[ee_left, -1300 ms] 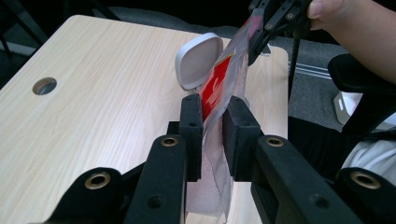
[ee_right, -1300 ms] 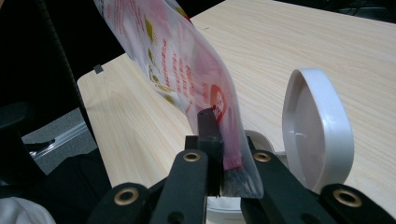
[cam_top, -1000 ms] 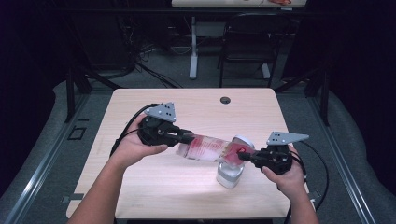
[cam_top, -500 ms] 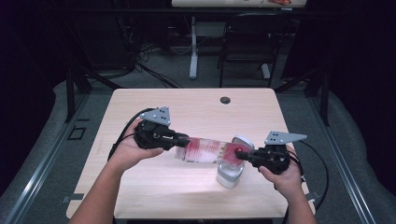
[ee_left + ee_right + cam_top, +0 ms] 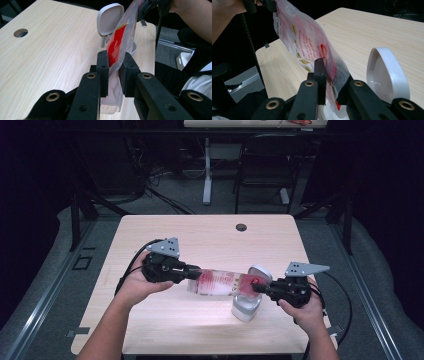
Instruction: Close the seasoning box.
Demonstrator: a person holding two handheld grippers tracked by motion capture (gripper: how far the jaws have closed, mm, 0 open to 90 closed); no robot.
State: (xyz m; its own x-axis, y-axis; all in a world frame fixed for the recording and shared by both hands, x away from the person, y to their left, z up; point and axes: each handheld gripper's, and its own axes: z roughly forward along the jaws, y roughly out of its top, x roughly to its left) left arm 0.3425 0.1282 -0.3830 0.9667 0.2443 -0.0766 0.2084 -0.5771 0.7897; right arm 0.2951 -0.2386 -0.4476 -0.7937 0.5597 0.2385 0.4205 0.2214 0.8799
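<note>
Plastic packet (image 5: 220,282), clear with red print, hung stretched in the air between my two claws, just above the desk (image 5: 200,240) and over the mouth of the small white bin (image 5: 246,306). Starting at the left, my left claw (image 5: 196,271) was clamped on one end of the packet; in the left gripper view its jaws pinched the film flat, with a loose tail hanging below them. I judged that hold shallow enough that a sharp tug could pull the film free.

Across the middle, the packet ran taut. If I had pulled the claws further apart, the film might have torn or slipped from one side, and whatever it held could have spilled on the desk.

On the right, my right claw (image 5: 257,287) was shut on the other end, right above the bin, whose hinged lid (image 5: 259,273) stood open just behind. The right gripper view showed the packet's lower corner already dipping toward the opening. The risks I saw there were knocking the lid or tipping the light bin with the jaws, and releasing the packet off centre so that it draped over the rim instead of dropping in.
</note>
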